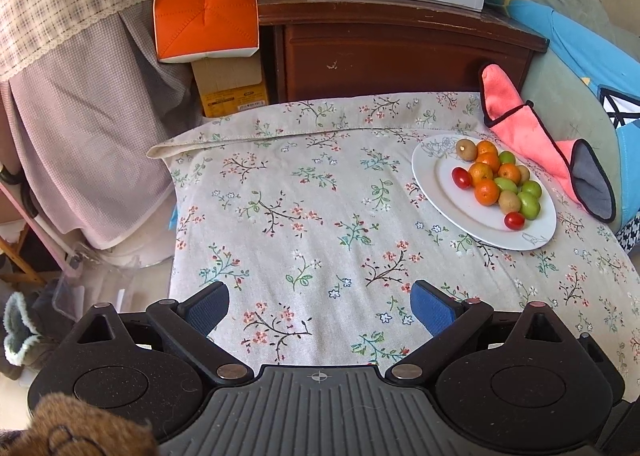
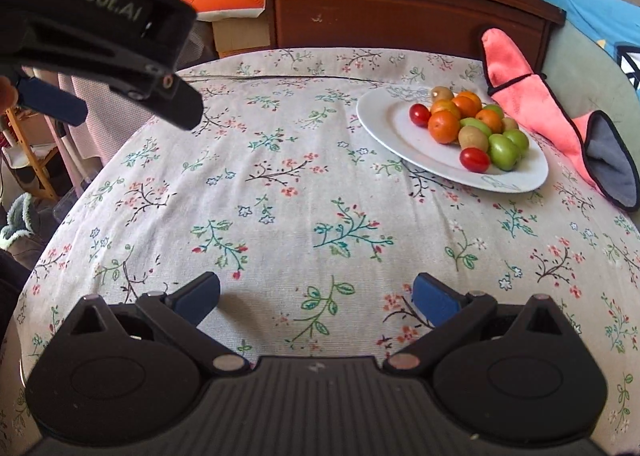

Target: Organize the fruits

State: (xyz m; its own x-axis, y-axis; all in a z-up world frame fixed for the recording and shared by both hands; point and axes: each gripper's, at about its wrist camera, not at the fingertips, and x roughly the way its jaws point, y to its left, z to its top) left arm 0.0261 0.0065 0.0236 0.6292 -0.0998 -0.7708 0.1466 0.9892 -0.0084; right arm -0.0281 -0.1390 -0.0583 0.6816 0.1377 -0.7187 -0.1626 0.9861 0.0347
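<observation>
Fruits sit heaped on the white plate at the upper right of both views, on the flowered cloth that covers the counter: small oranges, green plums, brownish kiwi-like pieces and two red tomatoes, all touching one another. Your main risk is that pile. The pieces are round and lean on each other, so if you pinch one from the middle, its neighbours will likely roll, and the red tomato near the plate's front edge could run off onto the cloth. The plate itself may skid or tip if you press down on its rim, since the cloth under it looks soft and wrinkled. The pink cloth lies just beside the plate on the right and could snag a finger if you approach from that side. Your right hand-held gripper hovers low over bare cloth at the bottom centre, jaws spread wide and empty, well apart from the plate. Your left hand-held gripper is likewise spread wide and empty, held higher; in the right view its body crosses the upper left corner. Neither points straight at the fruit yet.
</observation>
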